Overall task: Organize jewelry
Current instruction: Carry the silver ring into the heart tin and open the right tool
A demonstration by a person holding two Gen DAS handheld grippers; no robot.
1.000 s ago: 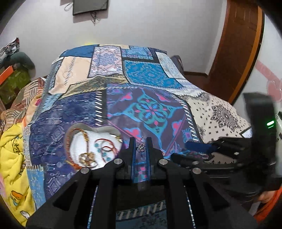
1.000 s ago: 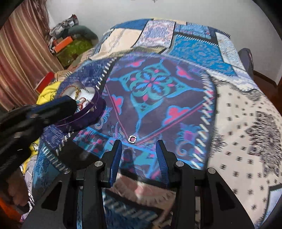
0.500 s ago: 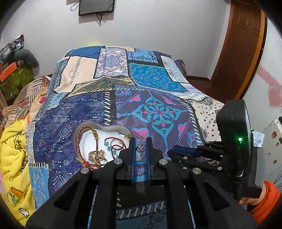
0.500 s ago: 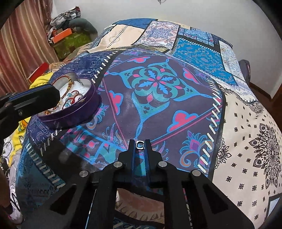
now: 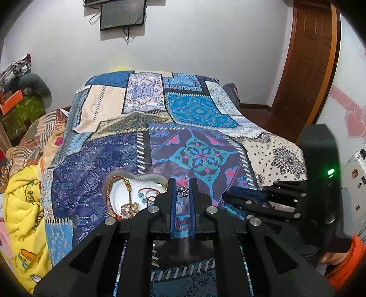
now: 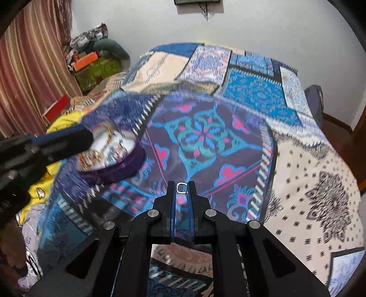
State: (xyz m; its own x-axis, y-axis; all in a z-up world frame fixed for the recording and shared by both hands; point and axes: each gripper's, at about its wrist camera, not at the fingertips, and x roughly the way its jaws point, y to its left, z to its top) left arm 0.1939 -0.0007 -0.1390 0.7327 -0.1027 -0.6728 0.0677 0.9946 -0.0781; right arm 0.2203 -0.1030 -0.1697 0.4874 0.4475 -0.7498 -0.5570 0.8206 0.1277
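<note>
A purple heart-shaped box (image 6: 119, 166) with a white lining (image 5: 123, 194) sits on the patchwork bedspread (image 5: 201, 157) and holds bracelets and several rings. My left gripper (image 5: 182, 191) is shut on a small silver ring (image 5: 183, 191), held just right of the box. My right gripper (image 6: 181, 188) is shut on a small silver ring (image 6: 181, 187), lifted above the bedspread to the right of the box. Each gripper shows in the other's view: the right gripper (image 5: 247, 197), the left gripper (image 6: 66, 139) partly over the box.
A yellow blanket (image 5: 22, 219) lies at the bed's left edge. Boxes and clothes (image 6: 96, 59) are piled by the curtain. A wooden door (image 5: 306, 68) stands at the right and a screen (image 5: 122, 13) hangs on the wall.
My right gripper shut on the ring that lay on the bedspread and lifted it. Both grippers rose, and the left one kept its ring beside the box.
</note>
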